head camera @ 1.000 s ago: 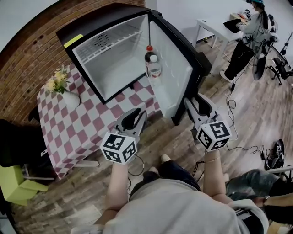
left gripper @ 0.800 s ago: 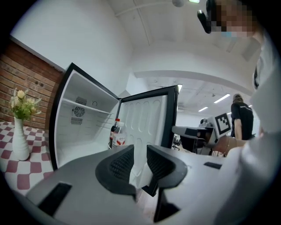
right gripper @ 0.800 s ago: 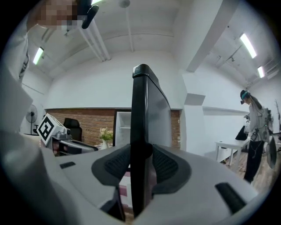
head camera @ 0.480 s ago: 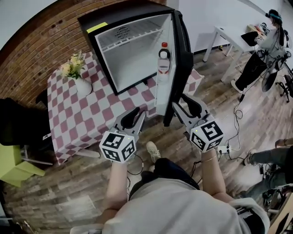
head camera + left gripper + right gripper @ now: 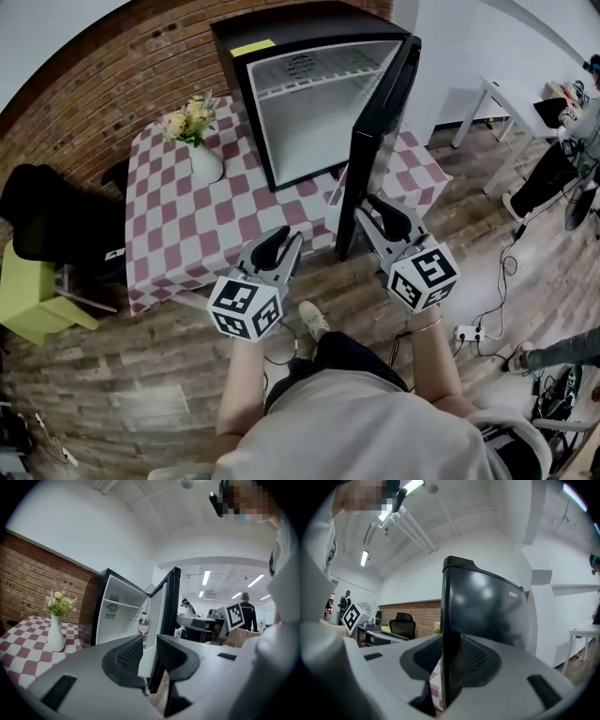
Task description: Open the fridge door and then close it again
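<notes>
On the checked surface (image 5: 178,225), the fridge (image 5: 281,23) stands with its fridge door (image 5: 380,122) part-open. Right tongs (image 5: 375,208), whose jaws have just been closing, pinch the door's free edge. Left tongs (image 5: 281,239) stand narrow, holding nothing. The door is rigid and hinged, probably weighty with a bottle (image 5: 144,624) inside, and is best held at that edge. White brand mark (image 5: 516,594) and yellow sticker (image 5: 253,47): illegible.

Left forearm (image 5: 239,380) and right forearm (image 5: 439,361) reach up from bottom centre. Left gripper (image 5: 279,236), centre-left, is empty, with its jaws slightly parted. Right gripper (image 5: 373,204), centre-right, has just been closing its jaws, seemingly pinching the fridge door (image 5: 377,122) edge.
</notes>
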### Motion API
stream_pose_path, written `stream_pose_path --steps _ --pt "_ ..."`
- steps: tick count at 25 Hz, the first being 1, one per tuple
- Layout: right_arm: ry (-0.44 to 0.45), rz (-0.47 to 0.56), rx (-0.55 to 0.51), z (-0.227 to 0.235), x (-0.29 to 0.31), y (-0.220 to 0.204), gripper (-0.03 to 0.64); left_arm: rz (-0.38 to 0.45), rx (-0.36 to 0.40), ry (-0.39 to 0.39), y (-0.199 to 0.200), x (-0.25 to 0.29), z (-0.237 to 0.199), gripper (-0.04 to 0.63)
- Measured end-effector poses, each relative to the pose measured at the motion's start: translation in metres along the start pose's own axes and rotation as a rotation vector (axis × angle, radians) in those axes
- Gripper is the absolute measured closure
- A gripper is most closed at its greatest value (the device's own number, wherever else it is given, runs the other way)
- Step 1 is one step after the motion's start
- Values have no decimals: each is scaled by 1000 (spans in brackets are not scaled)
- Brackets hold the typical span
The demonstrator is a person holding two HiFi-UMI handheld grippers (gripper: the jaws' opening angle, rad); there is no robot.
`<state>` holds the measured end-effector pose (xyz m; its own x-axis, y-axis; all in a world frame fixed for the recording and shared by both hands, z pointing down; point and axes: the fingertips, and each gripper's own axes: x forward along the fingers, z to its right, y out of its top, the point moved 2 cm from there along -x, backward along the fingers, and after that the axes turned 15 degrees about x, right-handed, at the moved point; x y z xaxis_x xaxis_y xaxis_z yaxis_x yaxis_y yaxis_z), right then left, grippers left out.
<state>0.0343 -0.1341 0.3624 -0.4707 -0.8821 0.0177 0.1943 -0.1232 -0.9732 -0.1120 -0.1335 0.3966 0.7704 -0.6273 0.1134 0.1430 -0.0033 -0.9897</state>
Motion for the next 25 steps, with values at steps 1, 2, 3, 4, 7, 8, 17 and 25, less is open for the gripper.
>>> stream_pose_path --steps 1,2,3,4,7,8,17,25 --pt "10 4 7 -2 5 0 509 -2 0 13 -1 -3 -5 505" --pt "18 8 9 -4 10 0 511 -4 0 26 -2 -4 -9 505" --pt "25 11 10 -5 15 -1 511 -4 0 37 -2 -6 -14 505" --pt "33 13 10 -7 20 -1 511 -4 0 47 -2 -7 -17 505" --pt "56 8 9 -11 36 -2 513 -2 2 70 -2 -9 -29 505" --pt "66 4 4 -13 43 -2 516 -1 3 79 -2 -9 -35 505" --pt "146 -28 -25 -19 105 -3 552 0 16 125 2 8 -84 505" --pt "205 -38 -18 -23 165 -2 551 8 33 179 12 28 -135 506"
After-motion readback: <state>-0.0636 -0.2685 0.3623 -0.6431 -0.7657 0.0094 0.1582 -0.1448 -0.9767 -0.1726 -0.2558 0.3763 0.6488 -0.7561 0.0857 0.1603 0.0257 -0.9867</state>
